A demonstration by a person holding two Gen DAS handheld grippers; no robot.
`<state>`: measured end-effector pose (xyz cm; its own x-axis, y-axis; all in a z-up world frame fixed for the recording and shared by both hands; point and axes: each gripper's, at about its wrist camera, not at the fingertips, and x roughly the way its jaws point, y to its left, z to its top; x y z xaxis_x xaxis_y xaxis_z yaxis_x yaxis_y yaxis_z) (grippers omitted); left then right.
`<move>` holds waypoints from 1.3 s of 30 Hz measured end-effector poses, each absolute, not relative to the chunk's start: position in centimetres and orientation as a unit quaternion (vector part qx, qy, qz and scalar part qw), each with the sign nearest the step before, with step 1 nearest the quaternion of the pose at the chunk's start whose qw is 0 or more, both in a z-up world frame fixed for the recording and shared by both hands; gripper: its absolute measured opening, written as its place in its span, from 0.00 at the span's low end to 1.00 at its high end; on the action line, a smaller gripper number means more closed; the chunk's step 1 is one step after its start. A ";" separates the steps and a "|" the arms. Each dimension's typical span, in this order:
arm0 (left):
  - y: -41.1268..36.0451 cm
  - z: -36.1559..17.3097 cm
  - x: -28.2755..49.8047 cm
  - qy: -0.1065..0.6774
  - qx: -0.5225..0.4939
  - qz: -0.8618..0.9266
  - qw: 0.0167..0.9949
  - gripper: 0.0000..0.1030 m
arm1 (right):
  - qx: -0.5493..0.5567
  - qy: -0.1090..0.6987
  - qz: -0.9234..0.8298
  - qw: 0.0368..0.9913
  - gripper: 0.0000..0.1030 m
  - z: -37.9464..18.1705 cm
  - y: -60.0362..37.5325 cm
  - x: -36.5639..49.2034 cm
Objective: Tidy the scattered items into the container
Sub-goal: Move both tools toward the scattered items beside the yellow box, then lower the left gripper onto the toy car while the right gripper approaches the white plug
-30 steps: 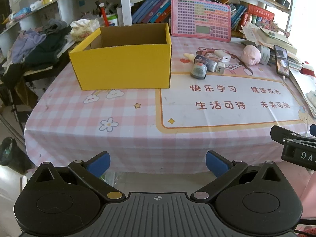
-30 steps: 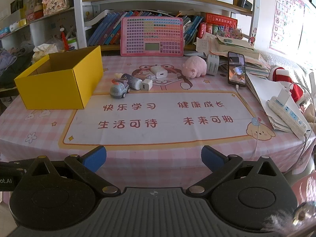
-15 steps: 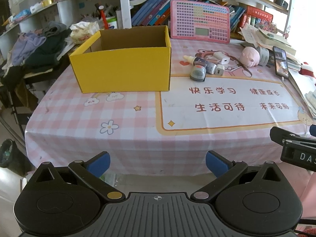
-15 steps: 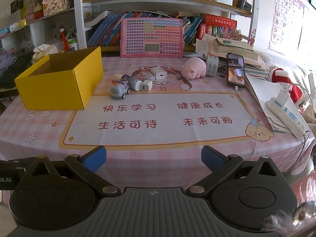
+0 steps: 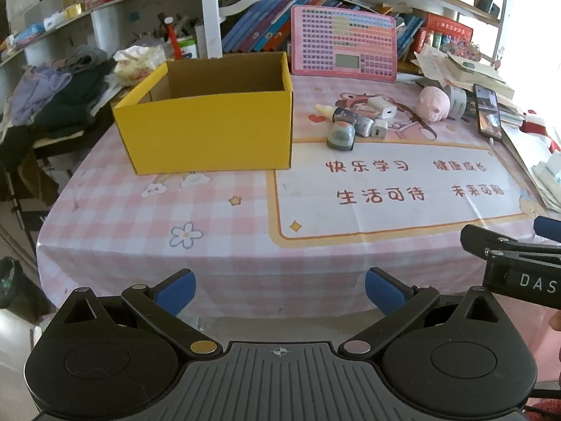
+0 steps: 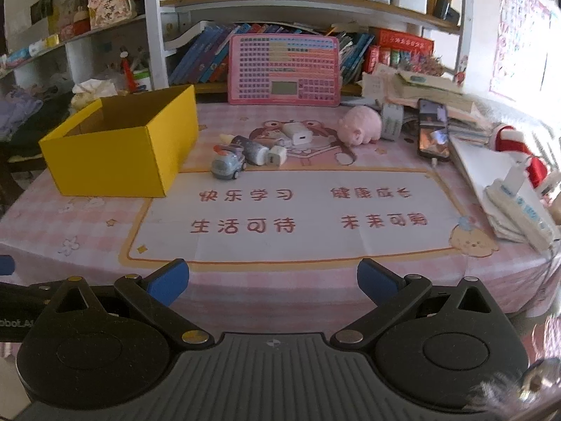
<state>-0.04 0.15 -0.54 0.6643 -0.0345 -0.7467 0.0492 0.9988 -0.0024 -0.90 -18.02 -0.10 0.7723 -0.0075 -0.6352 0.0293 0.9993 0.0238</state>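
from the left wrist view, the left tool [image 5: 279,291] hangs off the near edge of the worktop [image 5: 245,245], its blue-tipped fingers spread wide with nothing between them. the yellow box [image 5: 207,137] stands open-topped on the far left of the pink check cloth, and what shows of its inside looks bare. just right of the box sits a small cluster: a grey toy car [image 5: 340,137] nearest, a little white charger [image 5: 379,128] and a bigger white plug [image 5: 383,108] behind it, and a pink pig toy [image 5: 434,103] further right. part of the other tool pokes in at the right edge.

from the right wrist view, the right tool [image 6: 272,280] is likewise spread open and empty, short of the worktop's near edge. the toy car [image 6: 228,165] is well ahead, a lying bottle-like thing [image 6: 249,147] touching or nearly touching it, the small charger [image 6: 277,156] beside that, the pig [image 6: 360,127] apart to the right. a phone [image 6: 433,129] and a stack of papers lie further right.

nothing is picked up yet, so i'd say this is the reach. the car is the easiest first grab, being nearest and clear on its front side. i'd come down over it with the fingers across its narrow sides, so the neighbours aren't shoved, then lift clear of the box wall before letting go inside.
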 end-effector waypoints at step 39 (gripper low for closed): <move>-8.3 -0.4 7.3 0.358 0.053 -0.130 0.923 1.00 | 0.058 0.303 -0.074 0.948 1.00 -0.5 -25.8 5.4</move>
<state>7.33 -8.34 -0.43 0.7101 -0.2024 -0.6744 0.2783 0.9605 0.0047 5.40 -25.82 -0.55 0.8055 -0.1060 -0.5831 0.1762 0.9822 0.0648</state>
